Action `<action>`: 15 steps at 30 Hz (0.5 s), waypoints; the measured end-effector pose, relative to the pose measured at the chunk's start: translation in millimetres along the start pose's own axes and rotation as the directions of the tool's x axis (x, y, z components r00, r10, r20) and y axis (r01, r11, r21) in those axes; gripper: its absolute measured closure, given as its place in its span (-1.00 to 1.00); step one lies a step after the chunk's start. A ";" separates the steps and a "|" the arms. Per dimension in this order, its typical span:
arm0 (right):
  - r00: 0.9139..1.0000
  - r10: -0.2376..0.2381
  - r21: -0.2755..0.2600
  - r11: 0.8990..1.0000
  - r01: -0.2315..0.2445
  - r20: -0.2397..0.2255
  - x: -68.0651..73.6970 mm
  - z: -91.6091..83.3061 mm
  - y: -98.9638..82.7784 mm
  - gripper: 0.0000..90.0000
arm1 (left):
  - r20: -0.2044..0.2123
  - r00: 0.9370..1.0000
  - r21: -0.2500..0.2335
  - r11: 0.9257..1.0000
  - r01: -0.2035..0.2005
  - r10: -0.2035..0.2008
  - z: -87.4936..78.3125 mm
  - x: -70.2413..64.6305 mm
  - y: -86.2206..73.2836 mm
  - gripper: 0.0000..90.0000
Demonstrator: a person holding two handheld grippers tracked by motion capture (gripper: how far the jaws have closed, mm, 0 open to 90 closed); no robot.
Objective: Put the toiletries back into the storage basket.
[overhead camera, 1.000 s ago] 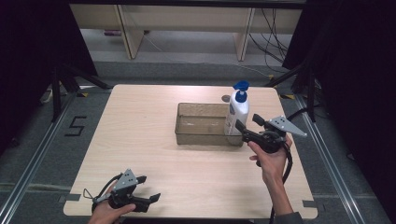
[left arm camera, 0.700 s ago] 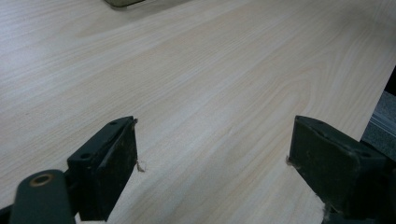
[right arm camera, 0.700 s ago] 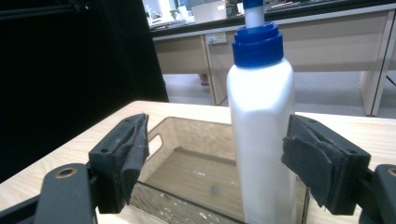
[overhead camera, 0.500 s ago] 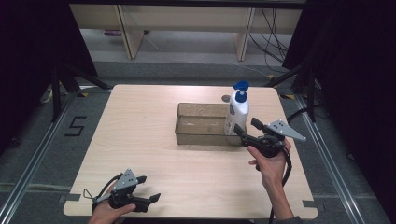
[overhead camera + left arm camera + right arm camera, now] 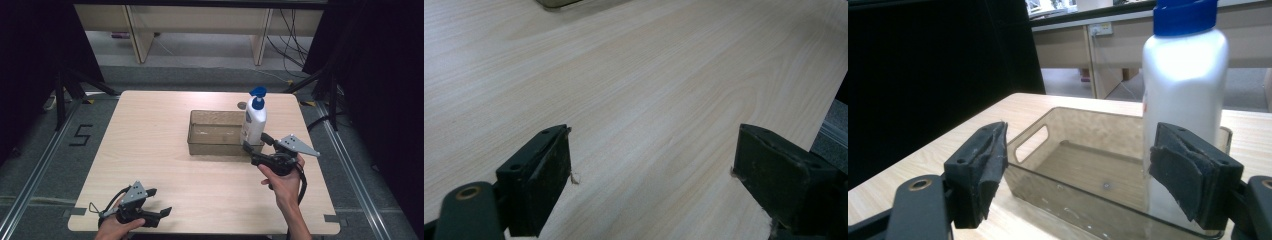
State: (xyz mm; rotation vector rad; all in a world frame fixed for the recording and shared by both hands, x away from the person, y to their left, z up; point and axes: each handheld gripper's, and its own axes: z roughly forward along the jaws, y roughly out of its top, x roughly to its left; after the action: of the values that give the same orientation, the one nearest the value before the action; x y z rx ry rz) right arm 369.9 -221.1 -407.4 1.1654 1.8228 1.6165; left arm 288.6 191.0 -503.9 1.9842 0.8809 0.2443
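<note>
A white pump bottle with a blue cap stands upright inside the right end of a clear brownish tray at mid-table. My right gripper is open just in front of the tray's near right corner, its jaws pointing at the bottle without touching it. In the right gripper view the bottle rises behind the right jaw, and the tray lies between the spread jaws of the right gripper. My left gripper rests open near the table's front left edge. The left gripper holds nothing over bare wood.
The wooden table has wide free room left of the tray. A small round mark lies behind the tray. Table legs and cables are on the floor beyond the far edge. Dark curtains flank both sides.
My right gripper has drawn back slightly toward the near edge, staying open. The bottle, the tray and the left gripper have not moved.
</note>
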 end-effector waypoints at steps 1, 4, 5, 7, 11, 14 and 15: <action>1.000 0.014 -0.001 1.000 -0.014 -0.003 1.7 0.0 -0.9 -0.48 | 0.000 1.000 0.000 1.000 0.000 0.000 0.0 0.0 0.0 -0.67; 1.000 0.007 0.006 1.000 -0.007 -0.016 2.6 -0.3 -2.7 -0.48 | -0.002 1.000 -0.001 1.000 0.002 -0.002 0.1 0.4 -0.2 -0.67; 1.000 -0.002 0.012 1.000 0.002 -0.021 2.8 -0.4 -4.7 -0.49 | -0.001 1.000 0.000 1.000 0.001 -0.001 0.1 0.5 0.1 -0.67; 1.000 -0.006 0.012 1.000 0.006 -0.010 3.3 -0.6 -7.1 -0.48 | -0.001 1.000 0.000 1.000 -0.001 0.001 0.2 0.0 -0.2 -0.67; 1.000 0.008 0.019 1.000 -0.007 -0.017 5.7 -0.5 -11.1 -0.48 | 0.000 1.000 0.000 1.000 0.000 0.000 0.2 0.1 0.0 -0.67; 1.000 -0.007 0.020 1.000 0.008 -0.025 5.8 -1.3 -12.2 -0.48 | 0.001 1.000 -0.001 1.000 0.001 -0.001 0.1 0.3 -0.1 -0.67; 0.999 0.025 0.024 0.999 -0.025 -0.030 8.9 -1.4 -14.0 -0.48 | -0.001 1.000 0.003 1.000 0.001 -0.001 -0.2 0.5 0.4 -0.67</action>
State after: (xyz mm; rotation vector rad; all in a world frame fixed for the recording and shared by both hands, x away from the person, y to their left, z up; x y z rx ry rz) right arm 359.7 -214.2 -418.6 1.1848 1.8577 1.6390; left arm 289.0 191.3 -503.6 1.9863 0.8829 0.2435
